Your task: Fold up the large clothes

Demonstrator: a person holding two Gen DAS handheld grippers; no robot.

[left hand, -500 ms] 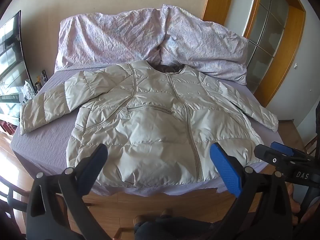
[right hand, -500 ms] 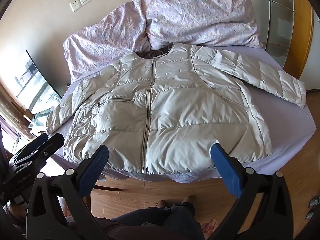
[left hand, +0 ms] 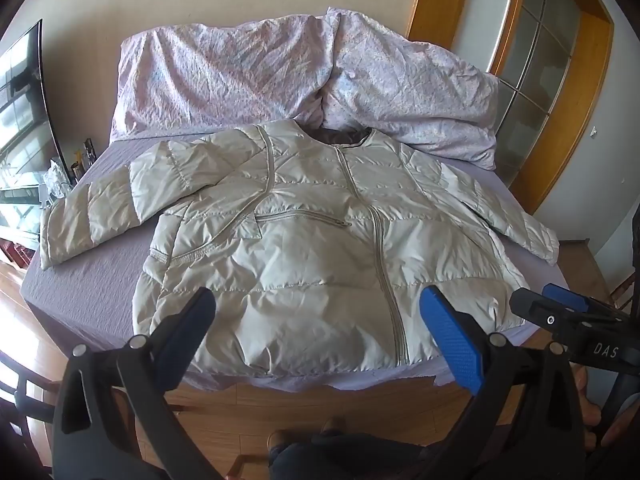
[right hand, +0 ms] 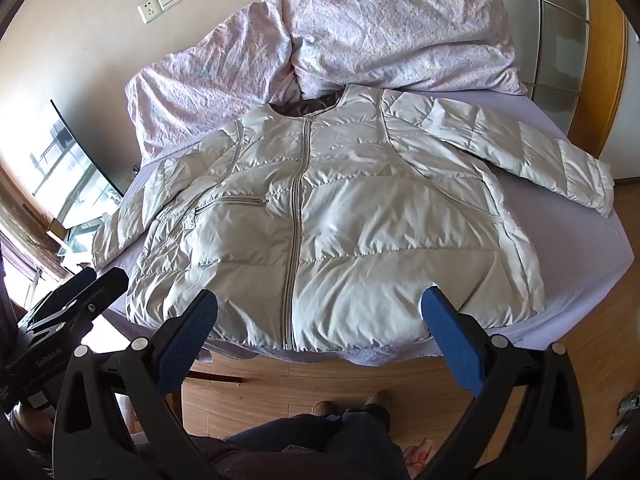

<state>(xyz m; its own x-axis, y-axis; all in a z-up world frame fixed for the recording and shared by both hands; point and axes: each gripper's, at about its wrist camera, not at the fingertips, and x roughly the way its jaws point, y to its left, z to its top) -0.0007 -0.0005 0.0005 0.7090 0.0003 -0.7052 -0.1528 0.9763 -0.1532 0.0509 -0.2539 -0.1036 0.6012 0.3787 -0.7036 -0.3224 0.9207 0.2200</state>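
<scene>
Currently, the left gripper (left hand: 316,332) is held above the near edge of the bed (left hand: 80,296), angled downward, with both blue-padded jaws spread wide and nothing between them. It touches nothing. At the far left of the room, a television screen (left hand: 24,120) stands against the wall beside the bed.

Left of centre on the lilac sheet, one sleeve (left hand: 92,216) of the padded jacket (left hand: 320,248) extends outward. The jacket is pale grey-beige and lies flat, front up, zip closed, collar toward the crumpled floral duvet (left hand: 304,76) at the head of the bed. Its hem lies along the near mattress edge. A zipped chest pocket (right hand: 232,202) sits left of the main zip.

Right of centre, the other sleeve (right hand: 520,160) runs out toward the far-right bed edge. The right gripper (right hand: 320,328) hangs beside the left one, also above the near edge, jaws fully apart and empty. Below both tools, wooden floor (right hand: 280,384) and the person's legs and shoes are visible.
</scene>
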